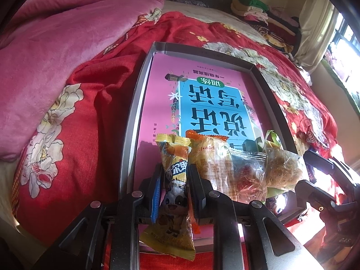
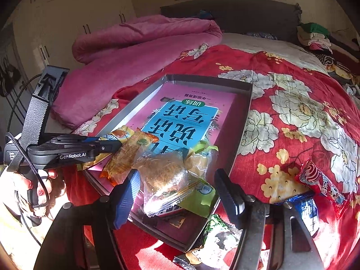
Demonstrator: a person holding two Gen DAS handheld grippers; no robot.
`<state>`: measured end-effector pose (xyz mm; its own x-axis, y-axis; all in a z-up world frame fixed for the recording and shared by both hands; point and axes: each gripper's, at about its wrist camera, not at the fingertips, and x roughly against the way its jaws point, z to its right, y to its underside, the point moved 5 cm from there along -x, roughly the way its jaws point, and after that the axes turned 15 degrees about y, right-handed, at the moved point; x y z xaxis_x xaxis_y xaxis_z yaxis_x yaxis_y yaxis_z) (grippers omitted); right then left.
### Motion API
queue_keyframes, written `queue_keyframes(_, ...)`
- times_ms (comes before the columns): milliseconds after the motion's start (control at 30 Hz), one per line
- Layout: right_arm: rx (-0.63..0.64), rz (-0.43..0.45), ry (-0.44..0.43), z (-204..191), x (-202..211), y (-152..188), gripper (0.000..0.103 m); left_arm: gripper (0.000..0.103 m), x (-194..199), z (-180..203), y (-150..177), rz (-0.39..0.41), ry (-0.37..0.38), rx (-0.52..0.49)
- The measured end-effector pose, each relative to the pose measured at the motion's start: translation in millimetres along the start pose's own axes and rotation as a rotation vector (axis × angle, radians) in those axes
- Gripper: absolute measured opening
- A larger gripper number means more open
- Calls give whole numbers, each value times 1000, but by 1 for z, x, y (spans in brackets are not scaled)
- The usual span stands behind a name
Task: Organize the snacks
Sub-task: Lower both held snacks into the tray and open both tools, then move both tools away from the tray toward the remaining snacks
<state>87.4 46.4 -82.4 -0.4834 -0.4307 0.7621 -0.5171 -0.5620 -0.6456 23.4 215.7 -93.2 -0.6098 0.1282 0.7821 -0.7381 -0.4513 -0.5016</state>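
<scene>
Left gripper (image 1: 173, 193) nearest, jaws narrow, pinching yellow snack packet (image 1: 174, 180) mid-body over near end of shallow box (image 1: 132, 121) on bed. Right gripper (image 2: 177, 191) jaws wide, astride clear wrapped pastry (image 2: 164, 175). Packets light, crinkly, slippery, crushable; grip sealed edges.

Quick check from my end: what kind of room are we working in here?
Most likely a bedroom. The grey box holding the snacks sits on a bed with a red floral cover, a pink quilt is bunched near the headboard, and folded clothes are stacked at the side.
</scene>
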Motion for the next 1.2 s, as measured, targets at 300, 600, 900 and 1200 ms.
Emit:
queue_keyframes(300, -21, 6, 7, 9, 6, 1, 68, 46, 7, 0, -4, 18, 10, 8)
queue_keyframes(600, -51, 24, 19, 22, 15, 0, 69, 60, 15, 7, -9, 50, 24, -4)
queue_keyframes(900, -78, 74, 16, 31, 31, -6, 73, 67, 28, 15, -16, 92, 50, -7)
queue_keyframes(1200, -99, 93, 24, 40, 40, -9, 75, 77, 33, 28, -18, 99, 57, -23)
